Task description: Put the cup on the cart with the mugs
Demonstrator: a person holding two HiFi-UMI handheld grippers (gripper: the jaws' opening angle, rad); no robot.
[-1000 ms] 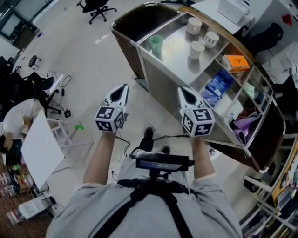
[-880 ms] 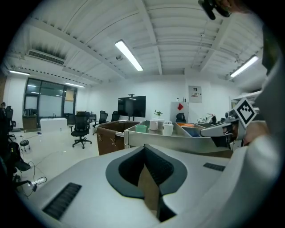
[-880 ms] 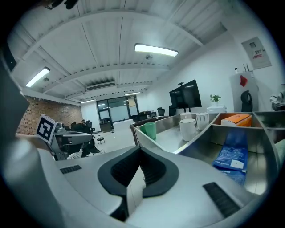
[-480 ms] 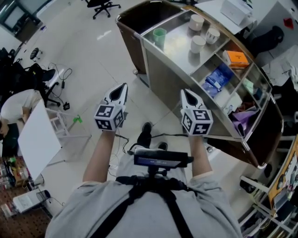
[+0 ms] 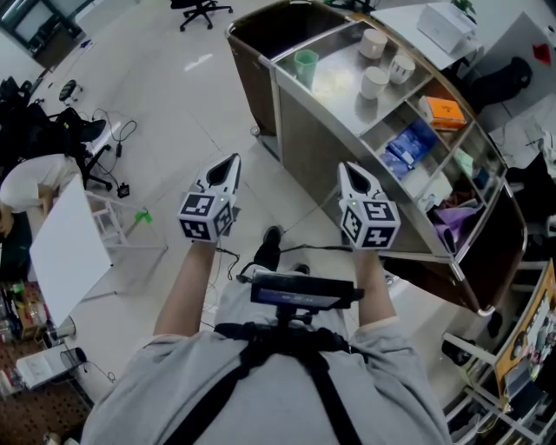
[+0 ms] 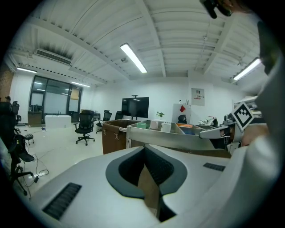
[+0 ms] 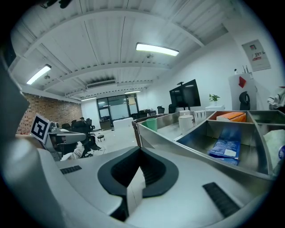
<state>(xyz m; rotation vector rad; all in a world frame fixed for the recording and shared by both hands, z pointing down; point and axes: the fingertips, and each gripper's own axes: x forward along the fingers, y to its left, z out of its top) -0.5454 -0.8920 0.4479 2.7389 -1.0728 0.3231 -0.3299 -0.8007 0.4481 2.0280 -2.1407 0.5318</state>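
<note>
A green cup [image 5: 306,63] stands on the top of the steel cart [image 5: 317,143], near its left end. Three white mugs [image 5: 374,81] stand further right on the same top. Both grippers hang in the air in front of the cart, apart from it. My left gripper [image 5: 232,161] is shut with nothing in it, and so is my right gripper [image 5: 347,168]. In the left gripper view the shut jaws [image 6: 149,178] face the cup [image 6: 141,125]. In the right gripper view the right gripper [image 7: 136,187] faces the cup [image 7: 151,123] and a mug [image 7: 185,122].
A brown bin [image 5: 278,26] hangs at the cart's far end. Lower compartments hold an orange box [image 5: 443,109] and blue packets [image 5: 408,152]. On the floor at left are a white board [image 5: 65,252], cables, office chairs and a seated person [image 5: 30,182].
In the head view the cart has drifted slightly up and to the right. Both grippers stay shut and empty, side by side.
</note>
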